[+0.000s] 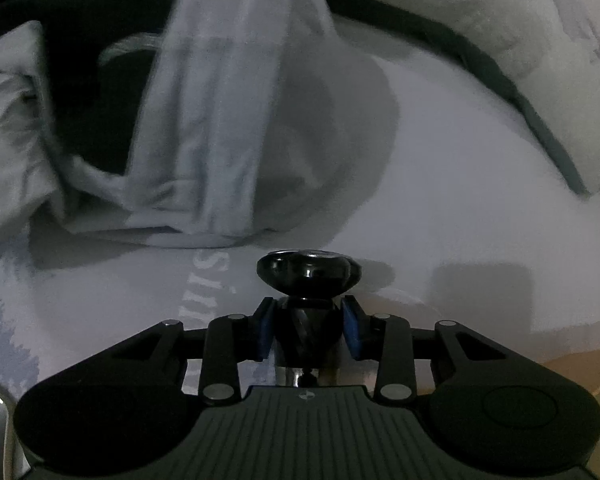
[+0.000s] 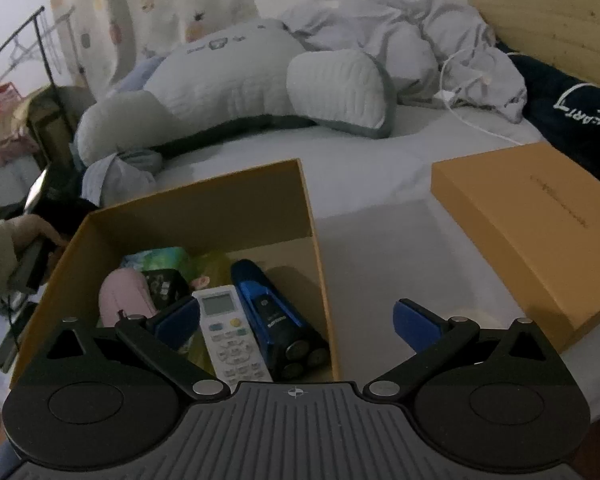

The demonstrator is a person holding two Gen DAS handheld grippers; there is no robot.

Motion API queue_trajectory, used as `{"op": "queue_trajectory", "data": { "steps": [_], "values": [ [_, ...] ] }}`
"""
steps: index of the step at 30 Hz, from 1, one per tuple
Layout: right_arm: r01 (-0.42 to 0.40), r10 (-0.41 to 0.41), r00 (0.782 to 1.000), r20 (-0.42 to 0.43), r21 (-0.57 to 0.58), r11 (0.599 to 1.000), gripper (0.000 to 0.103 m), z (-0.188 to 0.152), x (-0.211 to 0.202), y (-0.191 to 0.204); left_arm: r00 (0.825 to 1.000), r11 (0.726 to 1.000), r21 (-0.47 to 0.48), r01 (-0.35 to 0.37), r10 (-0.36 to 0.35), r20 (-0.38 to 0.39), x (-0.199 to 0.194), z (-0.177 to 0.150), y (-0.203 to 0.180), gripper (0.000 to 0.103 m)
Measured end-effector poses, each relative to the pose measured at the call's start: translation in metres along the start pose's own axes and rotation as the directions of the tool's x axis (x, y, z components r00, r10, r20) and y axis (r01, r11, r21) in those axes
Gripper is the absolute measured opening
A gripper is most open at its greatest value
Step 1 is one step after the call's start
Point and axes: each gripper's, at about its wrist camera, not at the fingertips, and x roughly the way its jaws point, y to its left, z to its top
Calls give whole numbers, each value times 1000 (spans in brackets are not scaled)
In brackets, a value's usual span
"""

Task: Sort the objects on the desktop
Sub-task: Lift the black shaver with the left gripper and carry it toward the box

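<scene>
We hold a black shaver (image 1: 307, 280) pinched in our left gripper (image 1: 309, 332), low centre, while our right gripper (image 2: 296, 320) gapes empty over the box (image 2: 220, 200); next, we judge, carry it there

A white bed (image 2: 380, 216) carries an open box (image 2: 204, 216), lid (image 2: 532, 232), plush pillow (image 2: 236, 80).
</scene>
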Motion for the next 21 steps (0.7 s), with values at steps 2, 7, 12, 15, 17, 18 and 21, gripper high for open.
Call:
{"op": "queue_trajectory", "data": {
  "steps": [2,7,12,15,17,18,21],
  "values": [
    [2,-2,1000,3,-5,1000,103,0,0,1,1000,1000,-6,3,-3,23,-6,-2,4,37],
    [1,-1,1000,7,-11,1000,103,0,0,1,995,999,-35,22,-19,103,-23,-11,18,37],
    [4,-4,1000,8,-30,1000,103,-1,-1,3,979,999,-28,44,-38,199,-51,-30,29,37],
    [-4,5,1000,14,-38,999,103,0,-1,6,968,999,-14,45,-40,248,-65,-40,31,37],
    [-6,7,1000,22,-53,999,103,-1,-4,9,961,999,-6,37,-34,274,-71,-43,29,37],
    [-6,8,1000,26,-61,998,103,-1,-5,10,957,999,-1,32,-30,289,-74,-45,27,37],
    [-8,11,999,42,-85,996,103,-2,-9,15,941,1000,16,9,-14,339,-82,-49,18,37]
  ]
}}
